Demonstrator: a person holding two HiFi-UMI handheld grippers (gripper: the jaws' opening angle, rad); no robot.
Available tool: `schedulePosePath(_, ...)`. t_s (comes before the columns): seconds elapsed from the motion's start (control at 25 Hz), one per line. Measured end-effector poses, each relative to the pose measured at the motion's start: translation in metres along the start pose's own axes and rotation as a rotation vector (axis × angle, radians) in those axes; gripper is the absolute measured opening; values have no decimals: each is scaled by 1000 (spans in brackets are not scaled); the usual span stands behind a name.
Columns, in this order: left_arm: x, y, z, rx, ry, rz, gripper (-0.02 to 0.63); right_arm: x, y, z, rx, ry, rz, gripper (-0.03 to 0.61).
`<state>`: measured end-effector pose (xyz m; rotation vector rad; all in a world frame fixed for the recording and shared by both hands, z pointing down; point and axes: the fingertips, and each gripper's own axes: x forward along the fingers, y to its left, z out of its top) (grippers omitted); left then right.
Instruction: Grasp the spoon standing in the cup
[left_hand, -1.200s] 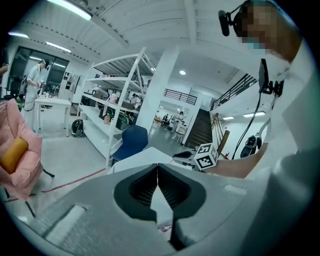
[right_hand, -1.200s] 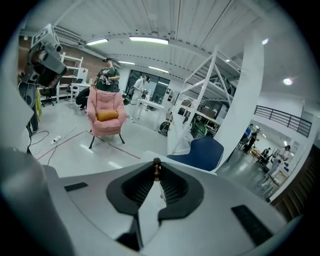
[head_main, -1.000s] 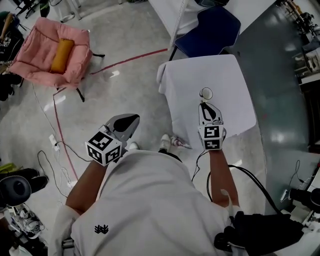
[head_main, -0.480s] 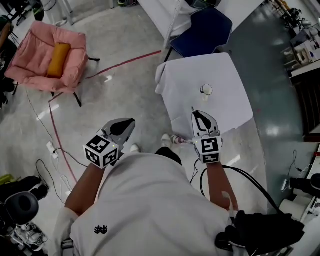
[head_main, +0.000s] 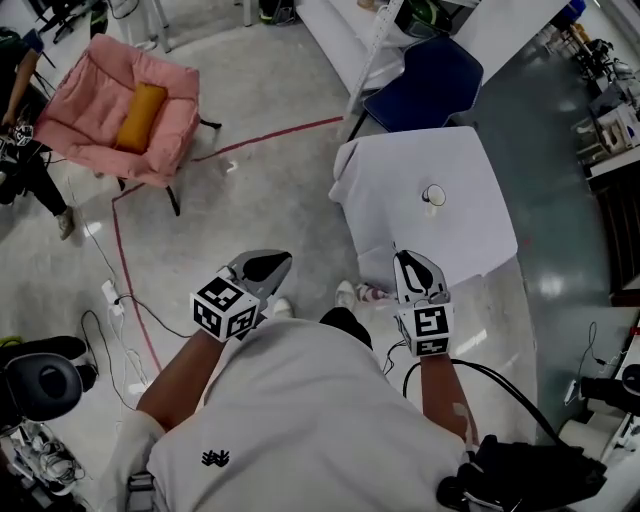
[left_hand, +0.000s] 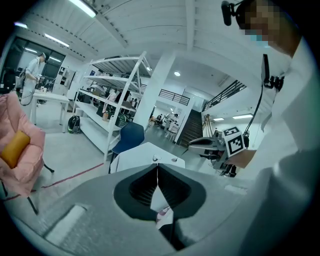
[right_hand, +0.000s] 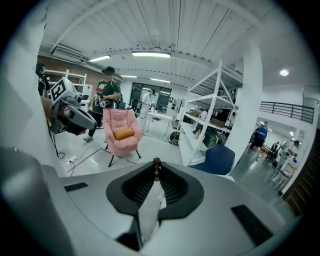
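The spoon (right_hand: 156, 167) is clamped between the nearly closed jaws of the right gripper (head_main: 404, 258), with one end projecting past the tips. The cup (head_main: 433, 195) is seen on the table (head_main: 470, 235), at one o'clock from that gripper. The left gripper (left_hand: 158, 172) is closed on nothing.

Item 1: spoon (right_hand: 156, 167). Slender, with a dark brown beaded end. It was clamped between the tongs of the right gripper (right_hand: 156, 179), jutting forward past their tips, out of the cup and well apart from it.

Item 2: cup (head_main: 434, 195). Small, round and pale, it stood upright near the middle of the white-draped surface (head_main: 460, 240).
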<state>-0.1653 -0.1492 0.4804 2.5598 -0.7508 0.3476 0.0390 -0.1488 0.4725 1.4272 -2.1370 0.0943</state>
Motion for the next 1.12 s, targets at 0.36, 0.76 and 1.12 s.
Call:
schedulePosePath(0.36, -25, 3, -10, -4, -8, 12, 12, -2, 23, 15, -18, -19, 13, 48)
schedulePosePath(0.76, -24, -4, -12, 7, -13, -6, 12, -14, 27, 16, -21, -27, 2, 48)
schedulePosePath(1.12, -16, -9, -11, 7, -9, -10, 12, -18, 20, 11, -8, -31, -2, 48)
